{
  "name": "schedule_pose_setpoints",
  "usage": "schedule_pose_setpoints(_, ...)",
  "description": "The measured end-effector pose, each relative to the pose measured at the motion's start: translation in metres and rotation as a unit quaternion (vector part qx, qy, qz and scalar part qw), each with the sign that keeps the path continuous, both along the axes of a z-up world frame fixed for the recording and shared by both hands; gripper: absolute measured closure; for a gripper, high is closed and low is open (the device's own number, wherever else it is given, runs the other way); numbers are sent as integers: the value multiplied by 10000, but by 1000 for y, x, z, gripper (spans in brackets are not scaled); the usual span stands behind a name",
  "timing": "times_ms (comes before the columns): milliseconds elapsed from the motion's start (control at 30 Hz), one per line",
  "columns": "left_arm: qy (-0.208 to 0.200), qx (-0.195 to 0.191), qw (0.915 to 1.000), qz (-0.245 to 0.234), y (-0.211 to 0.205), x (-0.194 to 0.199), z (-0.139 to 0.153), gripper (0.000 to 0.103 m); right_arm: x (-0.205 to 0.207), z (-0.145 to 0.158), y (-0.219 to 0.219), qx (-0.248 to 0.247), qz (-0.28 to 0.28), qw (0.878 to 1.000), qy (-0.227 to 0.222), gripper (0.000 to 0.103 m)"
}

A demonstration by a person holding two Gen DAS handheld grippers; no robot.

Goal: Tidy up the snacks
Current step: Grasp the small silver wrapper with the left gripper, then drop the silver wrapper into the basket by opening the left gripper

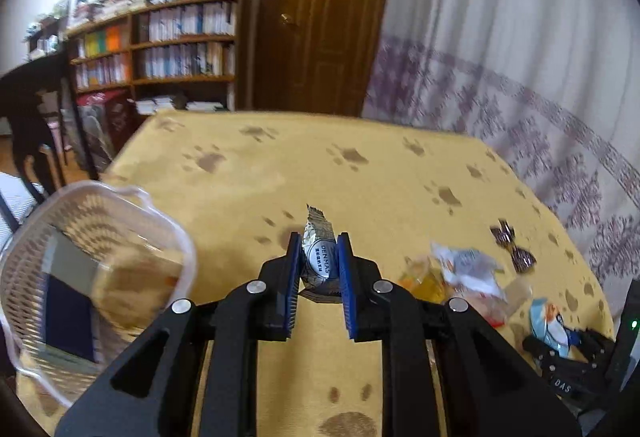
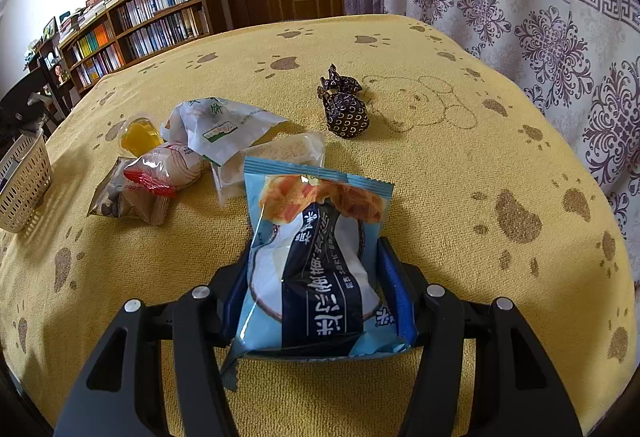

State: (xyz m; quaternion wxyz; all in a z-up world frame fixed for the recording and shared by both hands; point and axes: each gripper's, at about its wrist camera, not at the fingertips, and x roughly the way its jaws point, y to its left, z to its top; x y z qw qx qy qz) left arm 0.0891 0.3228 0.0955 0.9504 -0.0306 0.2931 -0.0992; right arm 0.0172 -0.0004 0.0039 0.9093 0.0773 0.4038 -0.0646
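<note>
The left gripper [image 1: 319, 257] has its blue fingers [image 1: 292, 269] pinching a small silver foil candy bar [image 1: 318, 261] across its middle, lifted above the yellow paw-print surface [image 1: 360, 173], with the white plastic basket [image 1: 100, 273] just to its left. The right gripper [image 2: 316, 277] has its fingers [image 2: 394, 289] closed on the sides of a blue snack bag [image 2: 316, 253], which buckles inward where it is squeezed; whether the bag's lower edge touches the cloth I cannot tell.

Both snacks look light. The bar seems fairly stiff inside crinkly foil, so a grip across the middle should hold, though the foil may be slippery. The blue bag is soft and air-filled and its contents could crush; a gentle hold across the width, or on the flat sealed end, would likely be safer.

Still on the surface in the right wrist view lie a loose pile: a jelly cup [image 2: 140, 137], a white wrapper [image 2: 216, 129], a red-and-white packet [image 2: 164, 169], a brownish packet [image 2: 112, 201] and a clear cake pack [image 2: 272, 157] that overlap, so their edges are partly hidden. Two dark wrapped candies [image 2: 344, 105] sit apart behind them. The basket is blurred in the left view and cut off by the edge in the right one; something dark lies inside it, not identifiable
</note>
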Motion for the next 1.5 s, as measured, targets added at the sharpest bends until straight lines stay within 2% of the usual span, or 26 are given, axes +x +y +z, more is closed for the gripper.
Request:
schedule_pose_setpoints(300, -369, -77, 9962, 789, 55, -9, 32, 85, 0, 0, 0, 0, 0, 10000, 0, 45)
schedule_pose_setpoints(633, -342, -53, 9881, 1496, 97, -5, 35, 85, 0, 0, 0, -2, 1, 10000, 2, 45)
schedule_pose_setpoints(667, -340, -66, 9870, 1567, 100, -5, 34, 83, 0, 0, 0, -2, 1, 10000, 2, 45)
schedule_pose_setpoints(733, -314, -46, 9849, 1699, 103, -3, 33, 71, 0, 0, 0, -5, 1, 10000, 3, 45)
schedule_pose_setpoints(767, -321, -12, 9840, 1751, 103, -2, 32, 56, 0, 0, 0, -4, 0, 10000, 3, 45)
schedule_pose_setpoints(800, -350, -1, 9832, 1790, 104, -3, 33, 47, 0, 0, 0, -3, 0, 10000, 3, 45)
schedule_pose_setpoints(900, -405, -11, 9821, 1840, 105, -5, 34, 39, 0, 0, 0, -6, 0, 10000, 4, 45)
schedule_pose_setpoints(1000, -468, -30, 9815, 1859, 106, -7, 36, 34, 0, 0, 1, -7, 0, 10000, 5, 45)
schedule_pose_setpoints(1267, -549, -132, 9802, 1900, 110, -12, 41, 32, 0, 0, 0, -16, -9, 10000, 10, 45)
schedule_pose_setpoints(1367, -600, -191, 9794, 1918, 115, -15, 45, 26, -2, 1, 0, -8, -34, 10000, 14, 46)
schedule_pose_setpoints(1500, -707, -269, 9778, 1956, 124, -21, 52, 23, -4, 3, 0, 135, -41, 9999, 13, 46)
